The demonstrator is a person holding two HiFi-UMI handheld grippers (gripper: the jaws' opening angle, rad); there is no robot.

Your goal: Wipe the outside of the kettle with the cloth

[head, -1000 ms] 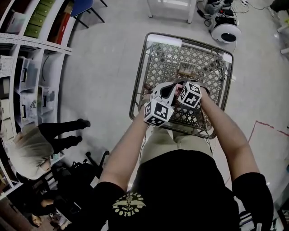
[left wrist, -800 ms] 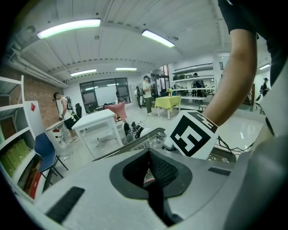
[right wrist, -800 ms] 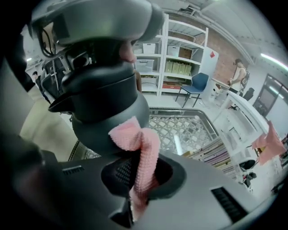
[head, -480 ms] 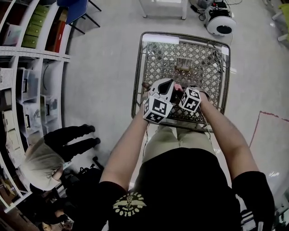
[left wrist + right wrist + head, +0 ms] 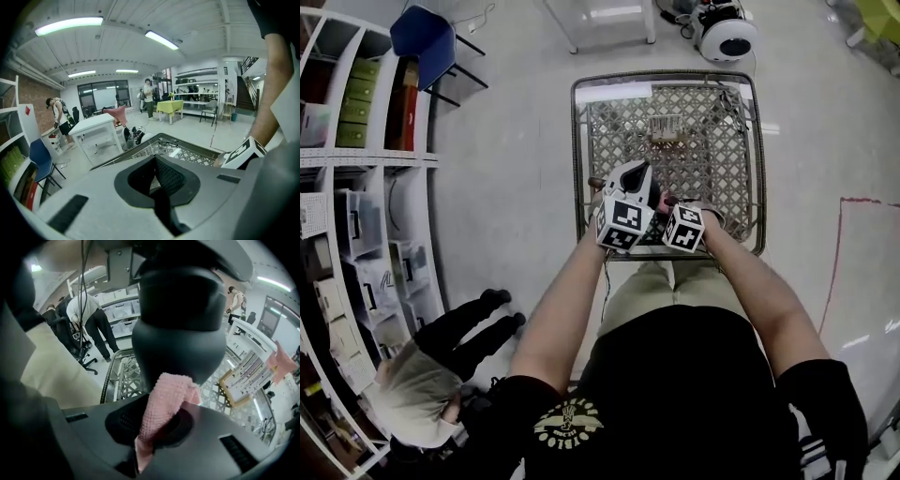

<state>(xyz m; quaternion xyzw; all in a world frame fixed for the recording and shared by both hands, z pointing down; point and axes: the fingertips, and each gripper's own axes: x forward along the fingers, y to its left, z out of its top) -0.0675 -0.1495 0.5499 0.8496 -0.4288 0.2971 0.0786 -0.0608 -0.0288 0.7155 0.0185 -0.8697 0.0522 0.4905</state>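
Observation:
A black kettle (image 5: 178,319) hangs above the mesh table, filling the upper middle of the right gripper view. My right gripper (image 5: 150,446) is shut on a pink cloth (image 5: 164,404), whose free end lies against the kettle's lower side. From the head camera, a bit of pink cloth (image 5: 668,199) shows between the two marker cubes. My left gripper (image 5: 639,178) reaches in from the left, its jaws together (image 5: 161,187) on the kettle. That grip is mostly hidden under the gripper's housing. The right gripper (image 5: 673,208) sits close beside it.
A metal mesh table (image 5: 577,159) lies below both grippers, with a small framed card (image 5: 667,128) on it. Shelves with bins (image 5: 356,234) line the left, where a person (image 5: 422,384) bends. A blue chair (image 5: 427,37) and a white round machine (image 5: 722,33) stand beyond.
My right gripper has drawn back toward me with the cloth, from above the left cube to beside and below it. The left gripper has kept its place.

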